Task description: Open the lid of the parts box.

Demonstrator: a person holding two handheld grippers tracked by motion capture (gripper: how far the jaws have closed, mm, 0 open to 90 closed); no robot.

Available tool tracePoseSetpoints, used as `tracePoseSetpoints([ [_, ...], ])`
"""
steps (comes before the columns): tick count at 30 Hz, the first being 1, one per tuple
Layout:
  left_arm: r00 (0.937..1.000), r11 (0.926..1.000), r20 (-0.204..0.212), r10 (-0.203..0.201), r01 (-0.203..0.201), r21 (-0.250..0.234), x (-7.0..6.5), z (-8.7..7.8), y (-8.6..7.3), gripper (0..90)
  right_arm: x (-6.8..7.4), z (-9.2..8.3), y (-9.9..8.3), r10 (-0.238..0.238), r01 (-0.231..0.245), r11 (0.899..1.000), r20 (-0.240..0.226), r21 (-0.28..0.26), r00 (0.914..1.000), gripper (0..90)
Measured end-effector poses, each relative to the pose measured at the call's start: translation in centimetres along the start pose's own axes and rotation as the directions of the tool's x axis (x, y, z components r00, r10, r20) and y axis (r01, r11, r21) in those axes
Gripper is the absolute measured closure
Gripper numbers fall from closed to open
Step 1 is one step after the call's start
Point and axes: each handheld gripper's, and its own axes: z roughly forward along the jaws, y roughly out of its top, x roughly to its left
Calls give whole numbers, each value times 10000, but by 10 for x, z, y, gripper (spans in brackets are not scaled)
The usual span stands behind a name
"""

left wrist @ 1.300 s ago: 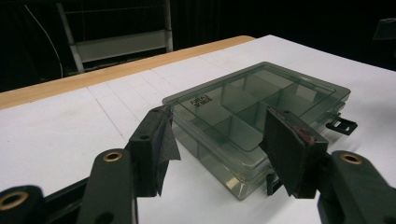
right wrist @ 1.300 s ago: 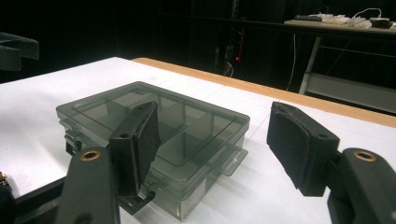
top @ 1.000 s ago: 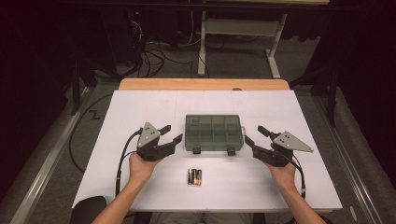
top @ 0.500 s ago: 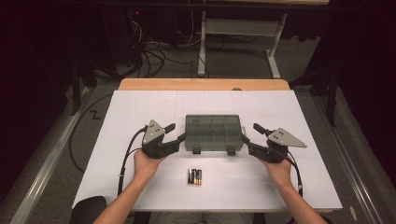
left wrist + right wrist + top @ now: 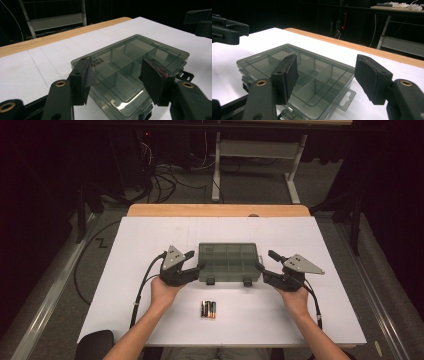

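The only lettering is a small dark embossed mark on the lid of the compartment box point(image 5: 130, 72), near its corner at centre left of the left gripper view; it is too blurred to read.

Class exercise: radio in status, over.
Both hand-held grippers, left and right, open at box ends. Compartment box closed, ungripped. Batteries nearby, not obstructing.
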Motion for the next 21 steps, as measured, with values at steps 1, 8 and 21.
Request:
tracePoseSetpoints([
  [1, 10000, 10000, 46, -3, 2, 21, -1, 3, 0, 427, -1, 1, 0, 77, -77, 10000, -8, -8, 10000, 374],
  [8, 9993, 9968, 217, -311, 294, 741, -2, 8, 4, 448, -5, 0, 0, 280, -282, 9993, 85, 250, 9996, 396],
  [21, 9985, 9785, -22, -552, 545, 1991, 1, 5, 9, 444, -8, -3, 6, 433, -448, 9884, 134, 1452, 9990, 466],
])
